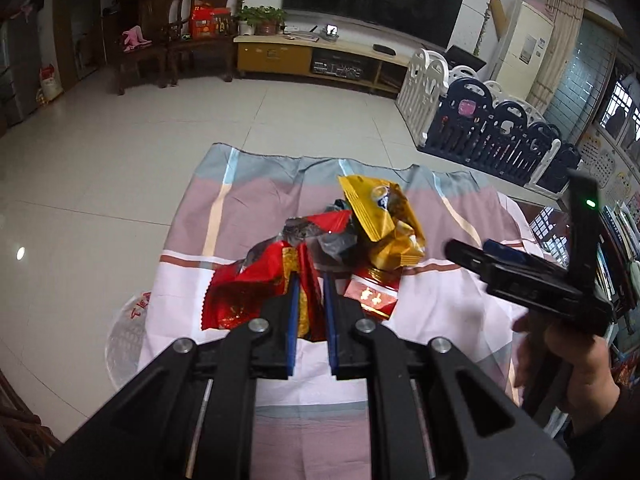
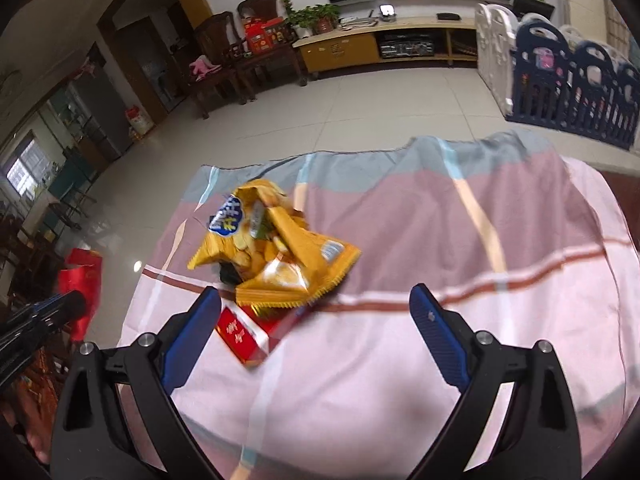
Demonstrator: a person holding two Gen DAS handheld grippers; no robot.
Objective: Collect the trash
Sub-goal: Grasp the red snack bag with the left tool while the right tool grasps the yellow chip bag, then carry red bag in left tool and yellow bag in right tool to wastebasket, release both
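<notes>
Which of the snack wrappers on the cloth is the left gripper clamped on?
The red wrapper: the left gripper is shut on its crinkled foil. The yellow wrapper lies beyond, untouched, next to the small red box.

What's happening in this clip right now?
A person with a gripper in each hand is collecting wrappers from a cloth-covered table. The left gripper is shut on a red wrapper. The right gripper is open, near a yellow snack bag and a small red box, which remain on the cloth.
</notes>
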